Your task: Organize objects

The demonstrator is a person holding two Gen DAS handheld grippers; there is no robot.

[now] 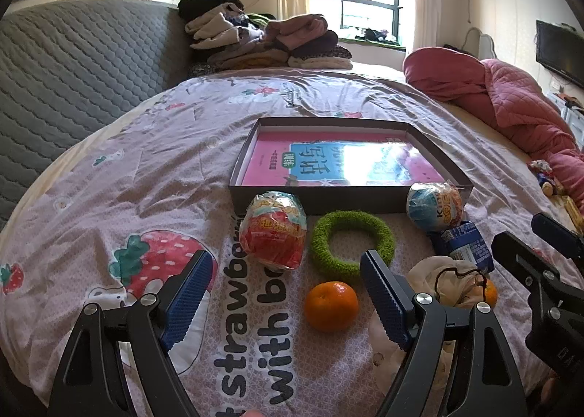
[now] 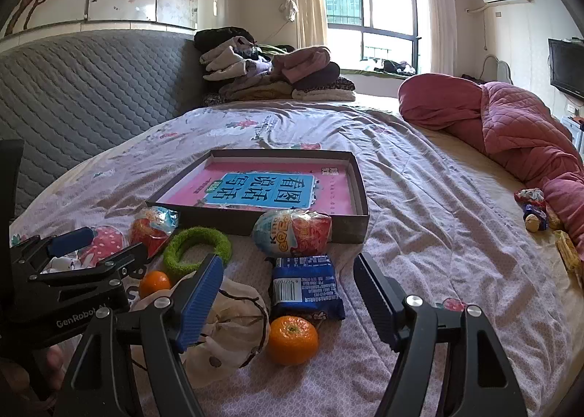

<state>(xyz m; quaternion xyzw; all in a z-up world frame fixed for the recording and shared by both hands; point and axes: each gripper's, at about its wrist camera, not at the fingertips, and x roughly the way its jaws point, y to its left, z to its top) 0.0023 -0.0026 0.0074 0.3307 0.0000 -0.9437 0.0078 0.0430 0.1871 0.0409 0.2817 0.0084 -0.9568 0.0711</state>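
Your left claw (image 1: 283, 293) gapes empty above the bed (image 1: 153, 168), one orange (image 1: 331, 305) between its tips. Your right claw (image 2: 288, 294) gapes empty too, a second orange (image 2: 291, 339) and blue packet (image 2: 307, 287) just ahead; the box (image 2: 350, 230) lies farther.

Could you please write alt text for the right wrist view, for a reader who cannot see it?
The open right tool hovers over a bed, holding nothing, with a blue packet, an orange and a cloth pouch just ahead. Beyond lie a foil egg, a green ring and a shallow box holding a pink book. The left tool enters at the left edge.
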